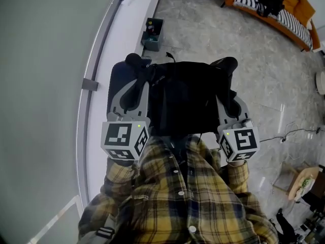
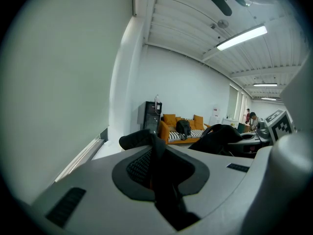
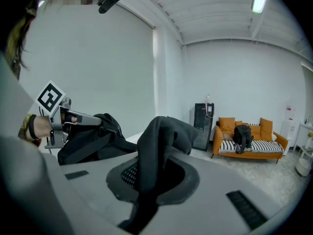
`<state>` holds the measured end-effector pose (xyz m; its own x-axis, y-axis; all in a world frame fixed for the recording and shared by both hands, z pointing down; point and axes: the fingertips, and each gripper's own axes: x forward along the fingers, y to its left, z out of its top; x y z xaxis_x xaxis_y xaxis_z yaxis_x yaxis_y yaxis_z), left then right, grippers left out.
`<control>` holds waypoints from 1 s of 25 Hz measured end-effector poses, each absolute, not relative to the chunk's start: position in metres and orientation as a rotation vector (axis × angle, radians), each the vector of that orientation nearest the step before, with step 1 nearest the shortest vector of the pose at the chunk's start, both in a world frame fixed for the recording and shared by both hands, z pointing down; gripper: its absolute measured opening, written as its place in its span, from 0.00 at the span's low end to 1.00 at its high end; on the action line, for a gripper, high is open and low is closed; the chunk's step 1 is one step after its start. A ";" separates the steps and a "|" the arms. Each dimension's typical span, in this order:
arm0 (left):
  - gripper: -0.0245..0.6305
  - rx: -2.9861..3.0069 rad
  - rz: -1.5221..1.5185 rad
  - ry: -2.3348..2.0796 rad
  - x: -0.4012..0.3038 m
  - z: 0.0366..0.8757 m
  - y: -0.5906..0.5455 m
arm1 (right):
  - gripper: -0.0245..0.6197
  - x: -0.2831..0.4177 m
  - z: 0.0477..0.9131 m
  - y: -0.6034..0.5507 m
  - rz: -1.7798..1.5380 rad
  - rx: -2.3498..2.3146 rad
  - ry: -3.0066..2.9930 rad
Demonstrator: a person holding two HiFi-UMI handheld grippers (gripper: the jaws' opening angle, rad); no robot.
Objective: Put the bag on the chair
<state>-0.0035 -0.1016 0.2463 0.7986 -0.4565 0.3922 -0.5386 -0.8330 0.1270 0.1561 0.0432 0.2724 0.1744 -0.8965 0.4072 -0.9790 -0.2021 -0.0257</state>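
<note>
Fabric fills both claws: left gripper is clamped on the left edge of the bag, right gripper on its right edge; we hold it between them, long axis crosswise, equally near both; chair unseen.

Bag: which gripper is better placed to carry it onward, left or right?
Neither clearly, I'd say. The left gripper and the right gripper are each shut on black fabric at opposite sides of the bag, roughly level. Move it with both together.
</note>
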 end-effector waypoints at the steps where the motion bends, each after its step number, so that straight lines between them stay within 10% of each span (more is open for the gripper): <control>1: 0.13 2.755 0.517 -0.769 -0.004 0.247 -0.102 | 0.09 0.156 0.273 0.043 0.497 2.209 -1.805; 25: 0.13 2.666 0.688 -0.722 0.001 0.343 -0.127 | 0.09 0.159 0.367 0.012 0.642 2.079 -1.772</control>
